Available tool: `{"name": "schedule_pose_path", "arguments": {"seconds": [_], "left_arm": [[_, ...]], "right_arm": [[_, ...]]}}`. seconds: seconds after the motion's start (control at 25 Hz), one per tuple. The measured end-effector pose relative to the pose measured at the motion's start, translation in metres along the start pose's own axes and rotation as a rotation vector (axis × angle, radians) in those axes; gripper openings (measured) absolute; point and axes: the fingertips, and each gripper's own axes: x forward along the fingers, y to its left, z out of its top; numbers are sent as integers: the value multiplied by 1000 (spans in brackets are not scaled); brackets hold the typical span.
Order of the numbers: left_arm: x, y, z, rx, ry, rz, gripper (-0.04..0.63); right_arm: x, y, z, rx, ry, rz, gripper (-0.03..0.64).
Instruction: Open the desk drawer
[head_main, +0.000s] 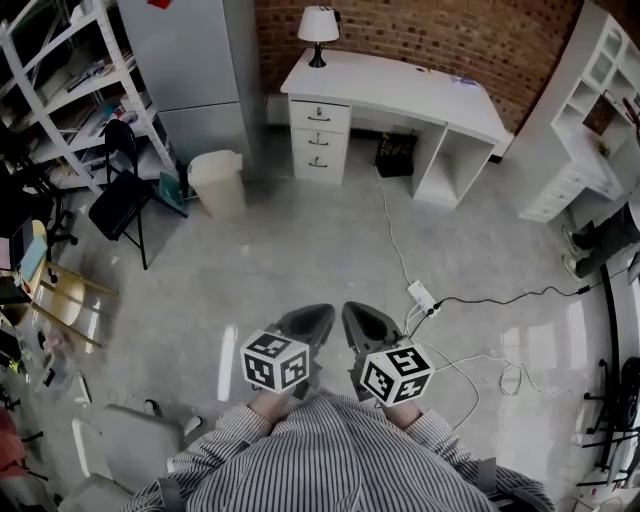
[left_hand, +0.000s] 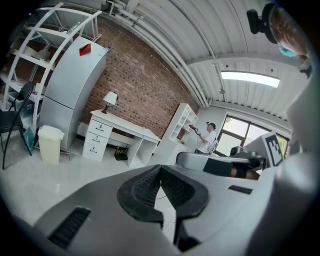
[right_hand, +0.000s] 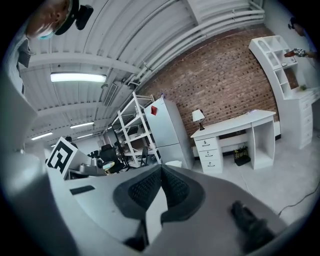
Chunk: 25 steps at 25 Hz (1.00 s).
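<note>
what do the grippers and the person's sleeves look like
The left gripper and right gripper are smooth grey shells tapering to jaws lined with black ribbed pads. Each carries a white cube with black square markers. The person wears a long-sleeved shirt with fine dark and light stripes.

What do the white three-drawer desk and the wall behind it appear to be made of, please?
The white three-drawer desk looks like painted or laminated board: smooth, even, matte faces, though that's a guess. The wall is bare red-brown brick, with mortar lines showing.
</note>
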Motion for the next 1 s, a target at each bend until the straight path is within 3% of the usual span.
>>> {"name": "schedule_pose_path", "arguments": {"seconds": [0.52, 1.0], "left_arm": [[66, 144, 116, 48, 19, -65, 11], [100, 203, 137, -28, 68, -120, 11]], "right_arm": [[174, -38, 67, -8, -14, -56, 15], [255, -63, 75, 7, 90, -53, 15]]}}
